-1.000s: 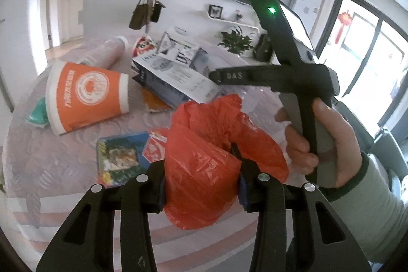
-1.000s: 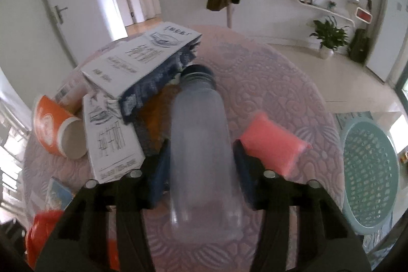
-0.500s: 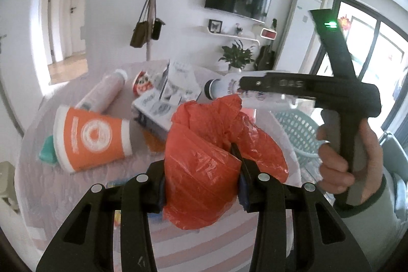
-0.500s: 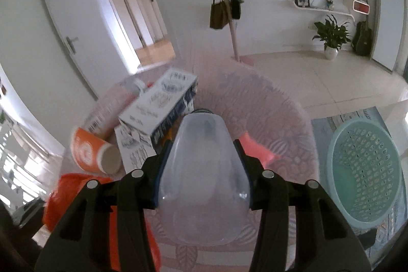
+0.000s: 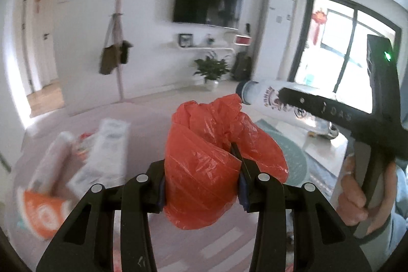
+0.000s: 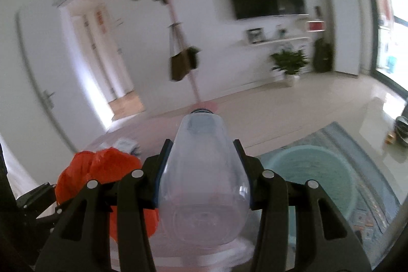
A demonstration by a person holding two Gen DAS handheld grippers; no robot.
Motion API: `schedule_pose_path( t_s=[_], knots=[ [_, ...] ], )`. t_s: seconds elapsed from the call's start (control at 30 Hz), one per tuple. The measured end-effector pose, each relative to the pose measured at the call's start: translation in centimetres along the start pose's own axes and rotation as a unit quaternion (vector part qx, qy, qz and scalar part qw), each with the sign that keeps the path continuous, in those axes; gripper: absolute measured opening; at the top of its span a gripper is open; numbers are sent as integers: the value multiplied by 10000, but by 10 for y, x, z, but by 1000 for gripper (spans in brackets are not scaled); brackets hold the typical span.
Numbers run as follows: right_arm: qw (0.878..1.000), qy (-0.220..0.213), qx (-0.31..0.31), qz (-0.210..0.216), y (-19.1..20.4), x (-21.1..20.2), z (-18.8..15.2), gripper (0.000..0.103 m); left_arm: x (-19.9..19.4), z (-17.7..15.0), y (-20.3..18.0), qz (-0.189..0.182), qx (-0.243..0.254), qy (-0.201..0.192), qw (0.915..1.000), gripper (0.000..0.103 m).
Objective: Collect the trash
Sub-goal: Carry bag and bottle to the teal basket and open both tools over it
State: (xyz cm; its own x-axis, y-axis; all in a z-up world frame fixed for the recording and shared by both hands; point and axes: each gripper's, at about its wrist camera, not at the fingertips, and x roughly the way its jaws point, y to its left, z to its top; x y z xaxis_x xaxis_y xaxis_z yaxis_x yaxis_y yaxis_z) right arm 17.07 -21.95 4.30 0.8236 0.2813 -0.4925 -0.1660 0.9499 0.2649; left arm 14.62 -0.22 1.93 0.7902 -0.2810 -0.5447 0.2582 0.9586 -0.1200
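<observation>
My left gripper is shut on a crumpled red plastic bag, held above the pink table. My right gripper is shut on a clear plastic bottle with a dark cap, lifted off the table. In the left wrist view the bottle and the right gripper's body stand to the right. In the right wrist view the red bag shows at lower left. A teal laundry-style basket sits on the floor rug to the right of the bottle.
On the table's left lie an orange paper cup, a white carton and a pale tube, all blurred. A coat stand, a wall TV and a potted plant stand beyond the table.
Both grippers have risen and tilted up with their loads. The bottle has left the table and swung right toward the basket. The table trash has dropped lower in view.
</observation>
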Motion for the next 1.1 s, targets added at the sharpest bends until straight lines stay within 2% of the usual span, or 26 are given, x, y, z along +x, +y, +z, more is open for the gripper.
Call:
schedule_pose_path(
  t_s=[0.23, 0.4, 0.6, 0.7, 0.8, 0.97, 1.1],
  knots=[
    [9948, 116, 598, -816, -89, 10, -15, 44, 81, 14, -50, -335, 154, 501, 9981, 40],
    [9850, 545, 1145, -1167, -145, 37, -49, 44, 135, 7, -71, -472, 147, 1000, 9938, 40],
    [9710, 1114, 1516, -1475, -183, 72, -99, 44, 185, -11, -88, -431, 292, 1549, 9866, 42],
    [9645, 1392, 1655, -1514, -194, 85, -122, 44, 199, -22, -91, -408, 369, 1751, 9830, 44],
    [9612, 1543, 1740, -1484, -198, 93, -130, 44, 204, -27, -94, -373, 429, 1828, 9815, 52],
    [9638, 1417, 1745, -1431, -198, 87, -124, 46, 190, -26, -98, -447, 419, 1597, 9853, 70],
    [9675, 1240, 1666, -1443, -190, 75, -116, 46, 169, -20, -95, -511, 311, 1337, 9892, 72]
  ],
)
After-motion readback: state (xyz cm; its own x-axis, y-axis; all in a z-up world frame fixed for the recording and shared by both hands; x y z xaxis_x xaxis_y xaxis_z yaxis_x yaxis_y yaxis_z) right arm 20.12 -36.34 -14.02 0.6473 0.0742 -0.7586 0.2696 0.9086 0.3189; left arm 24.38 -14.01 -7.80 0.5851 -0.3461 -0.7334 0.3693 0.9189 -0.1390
